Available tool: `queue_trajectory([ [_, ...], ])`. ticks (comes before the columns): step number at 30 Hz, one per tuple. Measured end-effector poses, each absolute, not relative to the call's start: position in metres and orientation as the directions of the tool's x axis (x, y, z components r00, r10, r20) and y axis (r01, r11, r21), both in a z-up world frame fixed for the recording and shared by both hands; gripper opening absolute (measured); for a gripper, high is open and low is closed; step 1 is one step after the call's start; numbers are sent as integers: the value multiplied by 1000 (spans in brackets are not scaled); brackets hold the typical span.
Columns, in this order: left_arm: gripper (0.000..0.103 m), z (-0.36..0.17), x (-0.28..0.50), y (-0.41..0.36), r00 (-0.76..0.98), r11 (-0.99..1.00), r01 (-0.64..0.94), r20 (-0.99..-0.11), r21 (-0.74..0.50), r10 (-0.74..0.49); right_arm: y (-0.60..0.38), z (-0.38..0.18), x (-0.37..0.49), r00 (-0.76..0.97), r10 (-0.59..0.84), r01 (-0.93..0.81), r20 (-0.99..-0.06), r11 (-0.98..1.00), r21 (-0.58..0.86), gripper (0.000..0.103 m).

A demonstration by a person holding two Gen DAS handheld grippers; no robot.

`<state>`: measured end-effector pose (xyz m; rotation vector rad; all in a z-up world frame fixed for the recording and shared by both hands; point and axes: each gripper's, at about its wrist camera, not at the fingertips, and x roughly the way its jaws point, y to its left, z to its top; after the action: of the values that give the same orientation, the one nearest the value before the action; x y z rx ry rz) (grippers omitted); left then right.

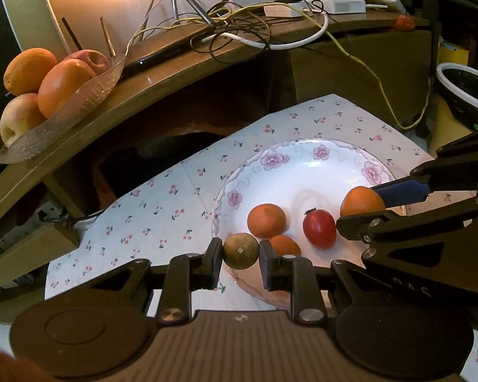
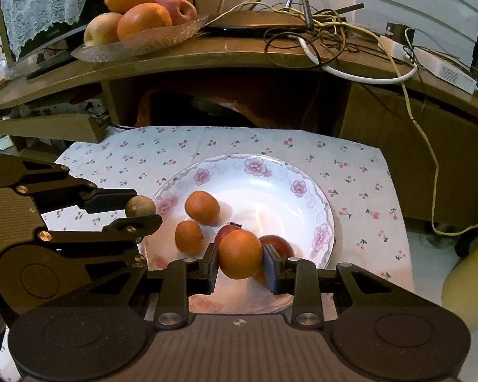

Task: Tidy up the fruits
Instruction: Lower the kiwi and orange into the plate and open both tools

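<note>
My left gripper [image 1: 241, 252] is shut on a small brown-green round fruit [image 1: 239, 245], held over the near left rim of a white plate with pink flowers [image 1: 302, 159]. In the right wrist view, my right gripper [image 2: 240, 258] is shut on a small orange [image 2: 239, 248] above the plate's [image 2: 255, 160] front part. On the plate lie two small oranges [image 2: 202, 207] [image 2: 189, 236] and two red fruits [image 2: 278, 244] [image 2: 227, 229], partly hidden behind the held orange. The left gripper [image 2: 140, 209] with its brown fruit [image 2: 138, 204] shows at the left.
The plate stands on a white cloth with a cherry print [image 2: 350, 172]. Behind it, a wooden shelf [image 2: 239, 60] carries a glass dish [image 2: 143, 43] with large oranges and apples, a router and tangled cables [image 2: 318, 22]. A dark bowl with a white rim [image 1: 465, 89] is at the right.
</note>
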<state>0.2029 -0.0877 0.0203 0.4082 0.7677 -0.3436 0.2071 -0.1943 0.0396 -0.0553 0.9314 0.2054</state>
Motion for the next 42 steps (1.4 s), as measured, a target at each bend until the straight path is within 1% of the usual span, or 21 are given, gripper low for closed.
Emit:
queue_trajectory([
  [14, 30, 17, 220, -94, 670, 872, 439, -725, 214, -160, -201, 35, 225, 608, 139, -189, -782, 982, 27, 32],
  [35, 30, 9, 237, -89, 652, 895, 412, -741, 169, -161, -198, 28, 244, 627, 137, -223, -767, 975, -8, 33],
  [42, 30, 8, 236, -89, 653, 891, 420, -740, 173, -164, -198, 26, 249, 630, 134, -231, -765, 973, -21, 34],
])
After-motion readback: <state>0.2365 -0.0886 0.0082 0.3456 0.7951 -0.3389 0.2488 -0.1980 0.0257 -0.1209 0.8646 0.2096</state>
